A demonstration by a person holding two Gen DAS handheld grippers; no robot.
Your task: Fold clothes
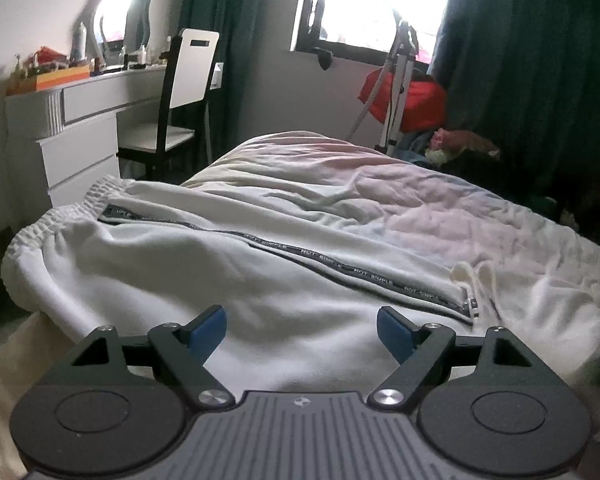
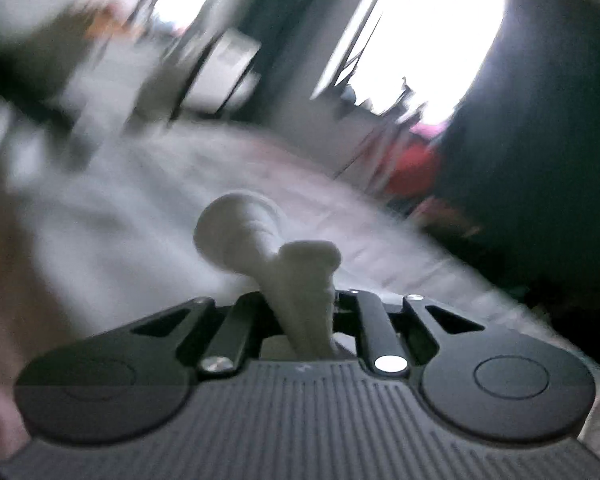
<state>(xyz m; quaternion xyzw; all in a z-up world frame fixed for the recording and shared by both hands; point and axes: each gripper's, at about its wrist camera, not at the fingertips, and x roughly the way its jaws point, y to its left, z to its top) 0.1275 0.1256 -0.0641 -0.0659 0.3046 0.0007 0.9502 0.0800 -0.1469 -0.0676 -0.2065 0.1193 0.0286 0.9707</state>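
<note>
White fleece zip-up garment lies spread, unfolded, along the rumpled bed's near edge, left gripper wide and empty, right gripper clamping a bunched fabric corner.

White sweatpants lie spread flat across the near part of a bed, reaching from its left edge toward the right. The gathered elastic waistband sits at the far left. A dark stripe printed with repeated small lettering runs diagonally along the leg from far left to near right. In the blurred right wrist view, a bunched, rolled fold of the white fabric rises upright between closed jaws.
</note>
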